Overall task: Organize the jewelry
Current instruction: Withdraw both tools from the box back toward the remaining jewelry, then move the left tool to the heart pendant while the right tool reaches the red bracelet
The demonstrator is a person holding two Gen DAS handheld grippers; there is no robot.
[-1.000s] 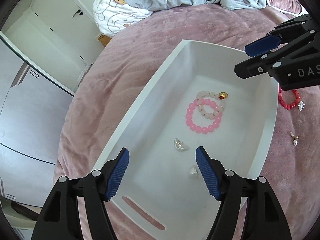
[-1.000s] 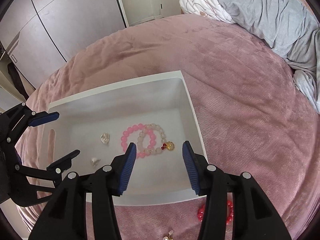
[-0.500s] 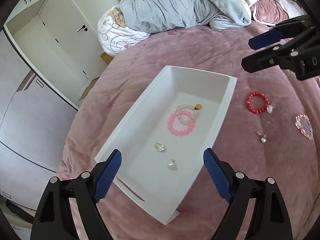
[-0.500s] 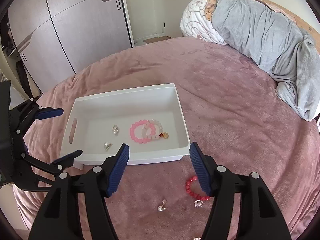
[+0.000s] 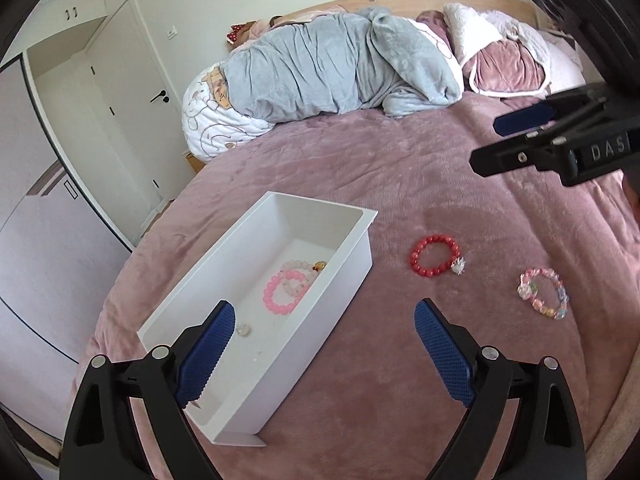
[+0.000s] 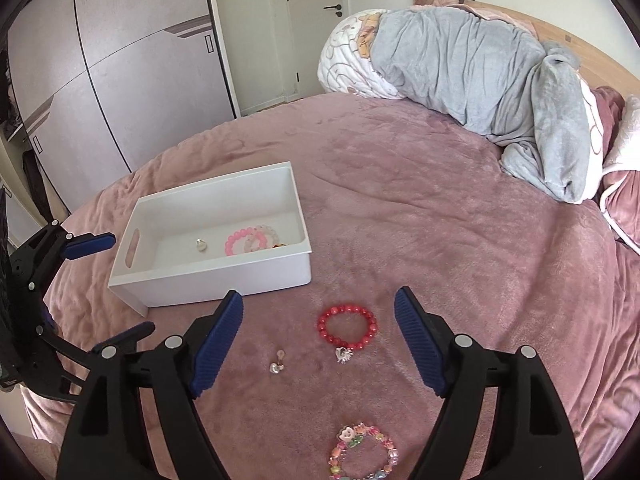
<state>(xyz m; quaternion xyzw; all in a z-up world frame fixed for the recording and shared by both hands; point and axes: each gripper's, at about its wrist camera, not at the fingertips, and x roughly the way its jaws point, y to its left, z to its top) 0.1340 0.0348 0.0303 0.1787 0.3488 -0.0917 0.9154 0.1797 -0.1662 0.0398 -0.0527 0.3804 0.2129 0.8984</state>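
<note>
1. Okay, your right gripper (image 6: 316, 344) sits nearest the lens in the right wrist view, jaws spread wide, nothing between them; it hangs above the pink blanket (image 6: 440, 240).
2. Your left gripper (image 5: 324, 352) is also spread wide and holding nothing; its left finger overlaps the near end of the white tray (image 5: 320, 300) in the left wrist view.
3. Nearest you in the right wrist view: a multicolour bead bracelet (image 6: 362, 454) lies flat on the blanket, between and below the right gripper's arms.
4. Next out: a small pearl-like earring (image 6: 277, 363) lies on the blanket just inside the right gripper's left finger.
5. Just beyond it, a red bead bracelet (image 6: 347, 326) with a small silver charm lies flat between the two right fingers, apart from the earring.
6. Past that, the tray stands on the blanket, near the red bracelet but not touching it, handle slot on its left end wall.
7. Inside the tray: a pink bead bracelet (image 6: 240, 242) overlapping a pale bead bracelet (image 6: 262, 238) by the right end, and a small clear piece (image 6: 202, 245) left of them.
8. Far back: a grey duvet (image 6: 480, 64) heaped by the wooden headboard, and a closed door (image 6: 316, 20) with wardrobes to its left.
</note>
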